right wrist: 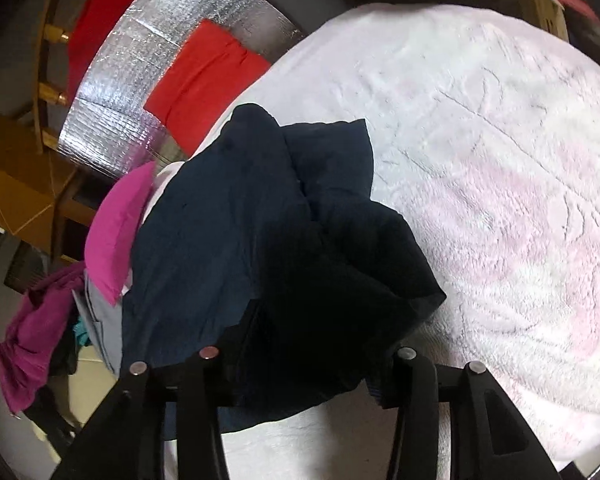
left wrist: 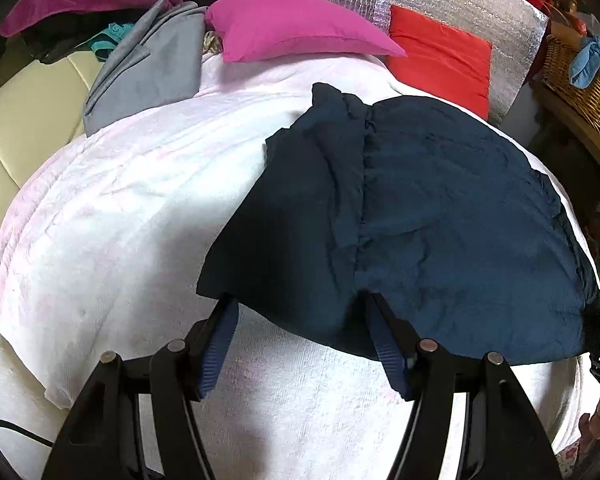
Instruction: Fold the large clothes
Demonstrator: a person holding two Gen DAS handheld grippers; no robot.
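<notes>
Left wrist view: left gripper (left wrist: 300, 300) spread wide over navy garment (left wrist: 420, 208) hem, nothing pinched; wicker basket (left wrist: 588, 92) seen. Right wrist view: right gripper's (right wrist: 304, 320) jaws buried in cloth, grip undeterminable.

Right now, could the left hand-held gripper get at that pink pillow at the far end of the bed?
Probably yes, but not from here. The left hand-held gripper sits at the near edge of the navy garment, and the pink pillow lies well beyond. Only open white blanket lies between, so nothing blocks the way.

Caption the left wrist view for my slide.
Left hand-held gripper at the near edge of a navy garment on a white blanket.
</notes>
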